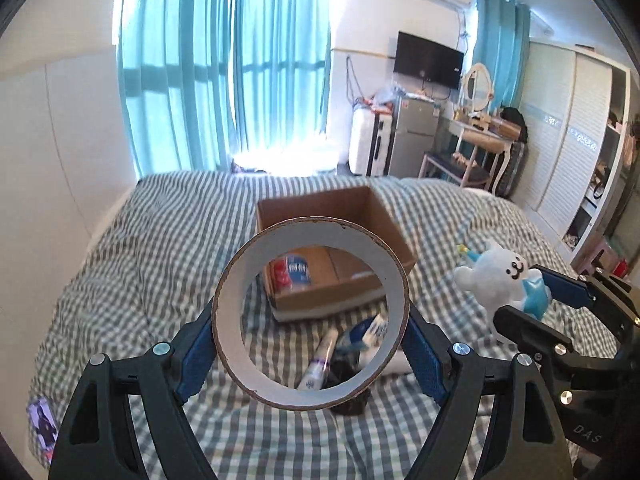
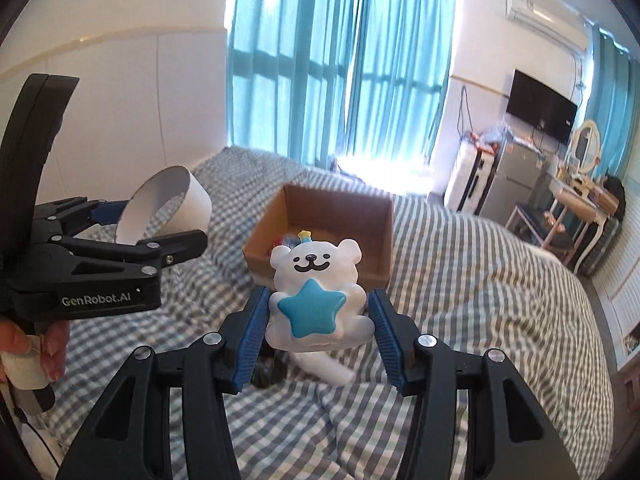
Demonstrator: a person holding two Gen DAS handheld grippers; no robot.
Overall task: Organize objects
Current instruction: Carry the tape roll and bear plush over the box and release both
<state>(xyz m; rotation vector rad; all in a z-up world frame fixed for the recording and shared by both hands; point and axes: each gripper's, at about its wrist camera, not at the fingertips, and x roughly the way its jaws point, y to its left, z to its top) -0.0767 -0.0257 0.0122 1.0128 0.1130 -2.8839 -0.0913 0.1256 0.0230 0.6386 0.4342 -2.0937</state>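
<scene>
Both cams are wrist fisheyes looking forward and down along their own fingers, close above the checked bed (image 1: 120, 248). Left wrist view faces the cardboard box (image 1: 384, 216) and curtains (image 1: 224, 60) — the right gripper (image 1: 520, 300) sits at its right edge. Right wrist view faces the same box (image 2: 320, 208) from slightly further right — the left gripper (image 2: 160, 220) shows at its left. Shared: bed, box, curtains, TV (image 1: 428, 60) corner.

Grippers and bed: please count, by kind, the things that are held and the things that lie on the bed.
Tape rolls: 1, held
Plush bears: 1, held
Cardboard boxes: 1
Tubes: 1
Packets beside the tube: 1
Total: 5
</scene>
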